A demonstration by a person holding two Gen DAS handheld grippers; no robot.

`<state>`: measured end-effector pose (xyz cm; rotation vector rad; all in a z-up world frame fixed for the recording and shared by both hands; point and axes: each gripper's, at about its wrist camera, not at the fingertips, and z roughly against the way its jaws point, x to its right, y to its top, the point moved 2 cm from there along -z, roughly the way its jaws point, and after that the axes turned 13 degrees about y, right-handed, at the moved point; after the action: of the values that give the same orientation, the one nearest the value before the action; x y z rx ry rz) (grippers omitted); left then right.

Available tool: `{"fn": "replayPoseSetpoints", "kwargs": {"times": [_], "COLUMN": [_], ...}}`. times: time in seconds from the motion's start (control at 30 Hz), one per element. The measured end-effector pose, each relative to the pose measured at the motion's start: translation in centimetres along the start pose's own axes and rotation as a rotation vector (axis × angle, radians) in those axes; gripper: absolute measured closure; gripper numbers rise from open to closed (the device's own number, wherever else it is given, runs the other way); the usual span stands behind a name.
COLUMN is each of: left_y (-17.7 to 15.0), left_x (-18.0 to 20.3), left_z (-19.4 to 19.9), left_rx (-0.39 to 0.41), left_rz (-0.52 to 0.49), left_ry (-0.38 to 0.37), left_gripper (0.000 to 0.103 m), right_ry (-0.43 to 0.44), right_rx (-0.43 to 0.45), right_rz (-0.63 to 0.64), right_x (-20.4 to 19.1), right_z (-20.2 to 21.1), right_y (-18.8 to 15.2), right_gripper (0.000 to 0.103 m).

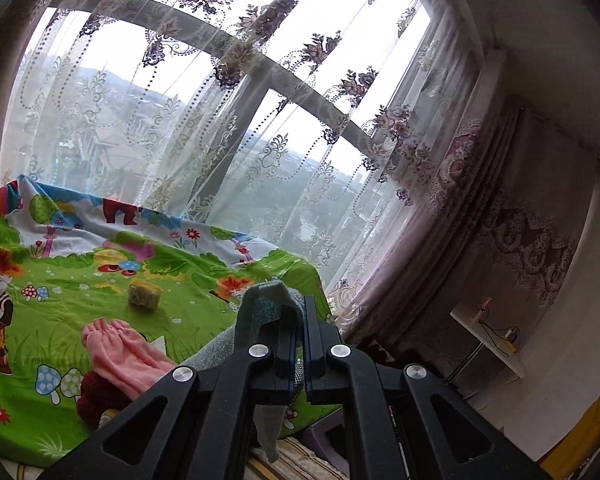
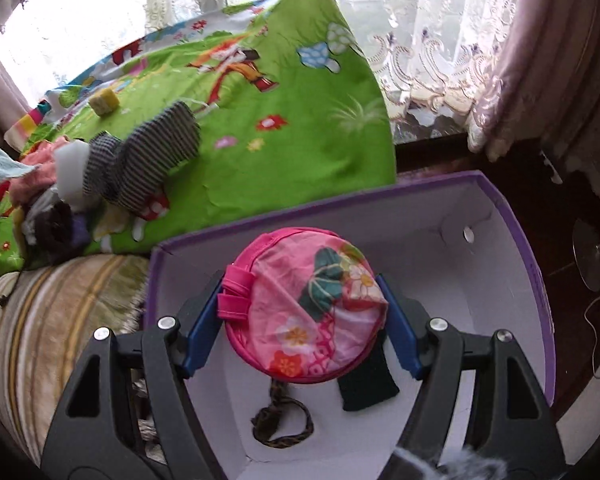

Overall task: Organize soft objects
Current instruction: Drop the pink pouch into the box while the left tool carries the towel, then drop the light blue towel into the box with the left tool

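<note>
Right wrist only: pink pouch over purple box (grey cloth left).

pink floral round pouch sits between the blue pads, purple box white inside, striped black-white sock ahead-left on the green cartoon sheet. grey-teal cloth in the other jaws

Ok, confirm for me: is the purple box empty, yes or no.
No: the right wrist view shows a braided cord and a dark green cloth lying inside the purple box.
</note>
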<state>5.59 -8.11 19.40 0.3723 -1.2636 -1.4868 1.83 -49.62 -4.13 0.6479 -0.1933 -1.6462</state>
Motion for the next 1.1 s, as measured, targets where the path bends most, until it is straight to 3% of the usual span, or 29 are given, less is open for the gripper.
{"fn": "replayPoseSetpoints", "kwargs": {"times": [0.27,0.5,0.63,0.73,0.83,0.93,1.1], "left_y": [-0.8,-1.4,-1.6,-1.7,-1.8,-1.8,-2.5], "left_x": [2.3,4.3,5.2,6.3,8.0,10.0,15.1], "left_z": [0.0,-0.6,-1.0,-1.5,-1.9,-2.7,-5.1], "left_rx": [-0.024,-0.048,-0.067,-0.088,-0.103,-0.139,-0.239], "left_rz": [-0.031,-0.055,-0.062,-0.070,-0.104,-0.121,-0.156], "left_ry": [-0.024,-0.047,-0.069,-0.094,-0.115,-0.167,-0.291], "left_gripper": [0.100,0.100,0.100,0.100,0.100,0.100,0.100], "right_ry": [-0.042,-0.038,-0.041,-0.047,-0.030,-0.022,0.009], "right_rx": [-0.164,-0.316,-0.339,-0.422,-0.433,-0.391,-0.206], "right_rz": [-0.018,-0.006,0.001,-0.016,-0.018,-0.042,-0.074], "right_x": [3.9,5.4,5.9,6.5,6.7,7.0,7.4], "right_z": [-5.0,-8.6,-9.1,-10.3,-10.6,-8.9,-1.5], "right_y": [-2.9,-3.3,-2.7,-3.3,-3.5,-3.3,-2.7], "right_gripper": [0.027,0.027,0.027,0.027,0.020,0.018,0.014]}}
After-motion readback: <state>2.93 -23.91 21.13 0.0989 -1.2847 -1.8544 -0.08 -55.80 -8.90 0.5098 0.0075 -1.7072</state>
